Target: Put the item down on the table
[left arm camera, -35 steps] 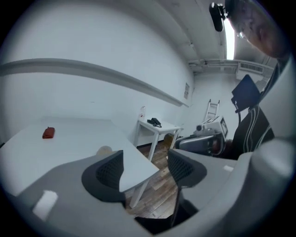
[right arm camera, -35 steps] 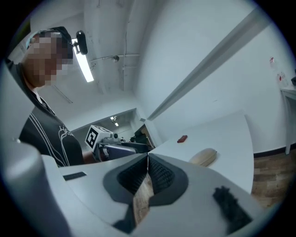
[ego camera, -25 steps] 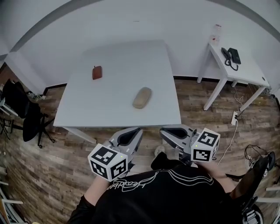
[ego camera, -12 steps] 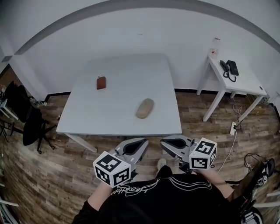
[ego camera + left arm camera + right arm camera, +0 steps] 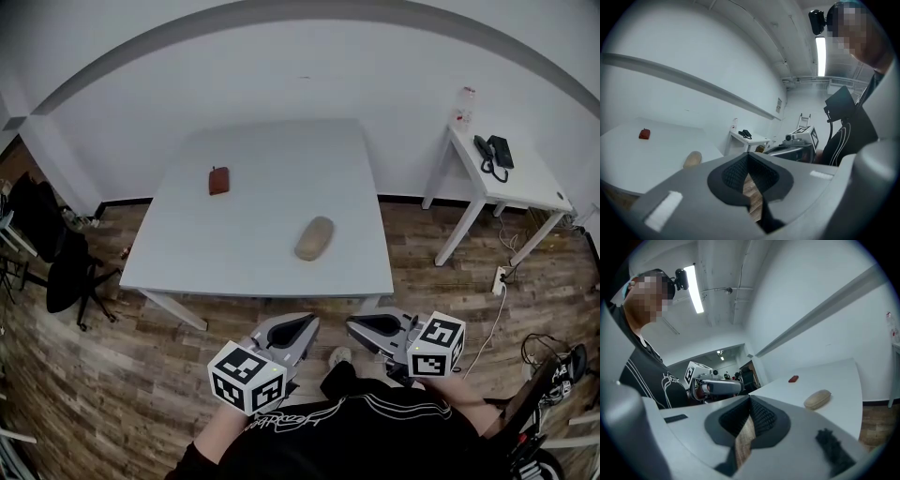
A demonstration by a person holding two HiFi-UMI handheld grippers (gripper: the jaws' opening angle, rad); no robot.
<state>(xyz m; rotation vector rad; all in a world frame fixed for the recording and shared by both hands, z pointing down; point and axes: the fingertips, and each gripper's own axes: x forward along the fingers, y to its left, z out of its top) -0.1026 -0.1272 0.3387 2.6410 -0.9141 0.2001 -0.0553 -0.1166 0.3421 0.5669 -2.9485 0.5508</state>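
White walls and plank flooring surround a white table (image 5: 253, 159). On it, towards the near right, lies the tan oblong item (image 5: 314, 238) — flat and free of any contact, so judged already set down. A small red object (image 5: 218, 180) sits well apart at the far left. Both tools are held off the table, close to the person's body (a resting posture, by appearance): left gripper (image 5: 305, 325) with jaws together on nothing, right gripper (image 5: 361, 325) likewise closed and empty. A side table (image 5: 525, 183) carrying a phone (image 5: 495, 150) stands at right.
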